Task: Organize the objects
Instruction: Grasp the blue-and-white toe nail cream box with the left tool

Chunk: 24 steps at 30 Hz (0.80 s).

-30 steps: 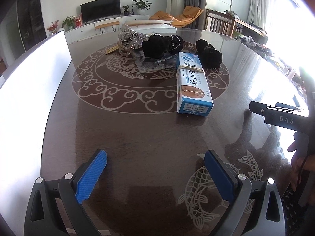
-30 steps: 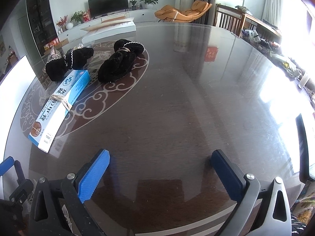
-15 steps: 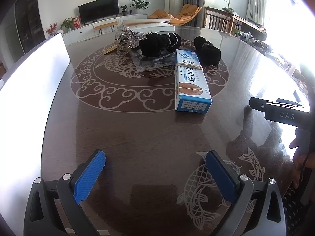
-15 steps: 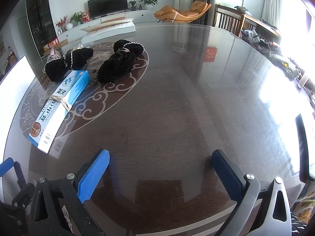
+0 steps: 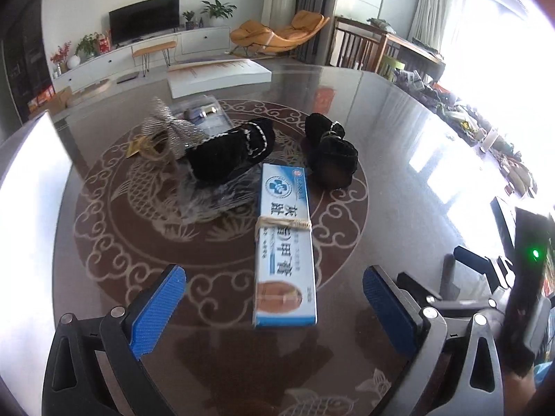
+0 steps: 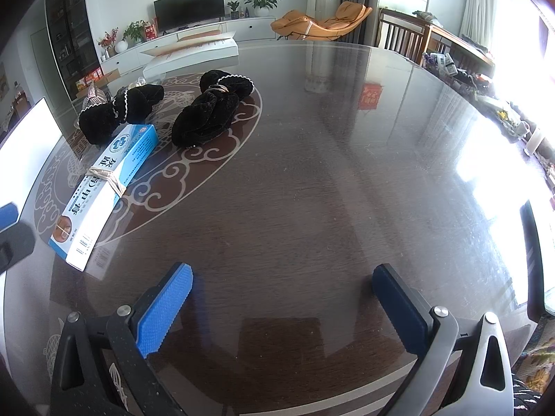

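A blue and white box bound with a rubber band lies on the dark round table; it also shows in the right wrist view. My left gripper is open, its jaws either side of the box's near end, not touching it. Behind the box lie a black velvet hair piece, a second black one, a silver bow and a clear plastic bag. My right gripper is open and empty over bare table, to the right of the box.
A white panel runs along the table's left side. A flat white box lies at the far edge. The right gripper's body shows at the right in the left wrist view. Chairs stand beyond the table.
My left gripper has moved forward and right toward the box, which now lies between its open jaws. The right gripper has barely moved.
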Each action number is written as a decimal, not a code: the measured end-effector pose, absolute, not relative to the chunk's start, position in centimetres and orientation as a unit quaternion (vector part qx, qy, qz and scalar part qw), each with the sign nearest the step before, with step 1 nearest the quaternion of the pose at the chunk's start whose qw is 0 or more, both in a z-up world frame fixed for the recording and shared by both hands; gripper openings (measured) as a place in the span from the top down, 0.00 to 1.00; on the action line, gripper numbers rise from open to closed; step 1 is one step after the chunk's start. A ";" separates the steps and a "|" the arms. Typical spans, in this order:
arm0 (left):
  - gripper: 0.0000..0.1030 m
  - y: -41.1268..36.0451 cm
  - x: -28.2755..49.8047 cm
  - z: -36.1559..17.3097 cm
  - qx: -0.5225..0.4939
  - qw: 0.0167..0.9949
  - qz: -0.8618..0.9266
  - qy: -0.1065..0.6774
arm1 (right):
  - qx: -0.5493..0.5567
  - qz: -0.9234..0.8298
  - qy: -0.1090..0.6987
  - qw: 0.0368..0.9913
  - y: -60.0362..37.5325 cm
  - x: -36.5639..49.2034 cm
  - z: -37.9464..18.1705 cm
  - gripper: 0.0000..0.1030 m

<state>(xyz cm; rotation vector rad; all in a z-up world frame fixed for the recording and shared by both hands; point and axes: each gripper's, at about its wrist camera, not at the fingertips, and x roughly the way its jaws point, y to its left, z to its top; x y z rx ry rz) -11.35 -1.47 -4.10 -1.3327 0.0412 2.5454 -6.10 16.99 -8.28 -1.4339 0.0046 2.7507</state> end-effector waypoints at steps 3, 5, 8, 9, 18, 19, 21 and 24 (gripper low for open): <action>0.00 0.0 -14.1 -5.8 -0.487 0.145 0.861 0.023 | -0.462 0.887 0.001 0.020 17.0 -6.1 -8.3 0.00; 0.00 0.5 -15.3 -7.0 -0.502 0.138 0.853 0.030 | -0.462 0.887 0.001 0.020 17.0 -6.1 -8.3 0.00; 0.00 0.9 -15.9 -7.9 -0.502 0.123 0.855 0.048 | -0.462 0.887 0.001 0.020 17.0 -6.1 -8.3 0.00; 0.00 1.0 -16.0 -8.0 -0.503 0.122 0.854 0.052 | -0.462 0.887 0.002 0.020 17.0 -6.1 -8.3 0.00; 0.59 -0.7 -13.9 -7.3 -0.469 0.107 0.875 0.043 | -0.462 0.887 0.002 0.020 17.0 -6.1 -8.3 0.00; 0.59 -1.2 -13.5 -7.2 -0.470 0.105 0.876 0.029 | -0.462 0.887 0.001 0.020 17.0 -6.1 -8.3 0.00; 0.59 -2.2 -12.2 -7.1 -0.468 0.098 0.878 0.014 | -0.462 0.887 0.001 0.020 17.0 -6.1 -8.3 0.00; 0.59 -3.6 -10.1 -7.1 -0.464 0.079 0.882 0.007 | -0.462 0.887 0.001 0.020 17.0 -6.1 -8.3 0.00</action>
